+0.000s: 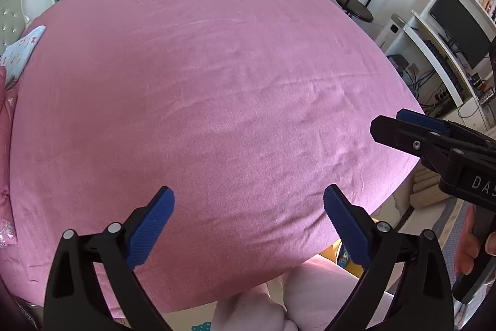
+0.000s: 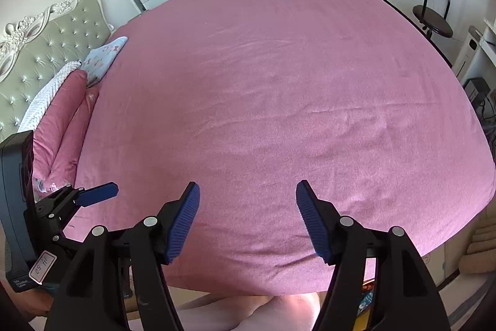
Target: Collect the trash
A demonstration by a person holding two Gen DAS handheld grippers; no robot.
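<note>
Both grippers sit nearest the lens, the left gripper with its jaws spread wide and nothing between them, the right gripper also parted and empty. Beyond them the pink bed sheet fills nearly the whole view, smooth and bare, with pillows stacked at the headboard. No trash shows anywhere on the sheet; something colourful peeks out below the bed's near edge, too hidden to name. Likely the collecting is done or between pieces; the next move calls for finding any remaining litter.
</note>
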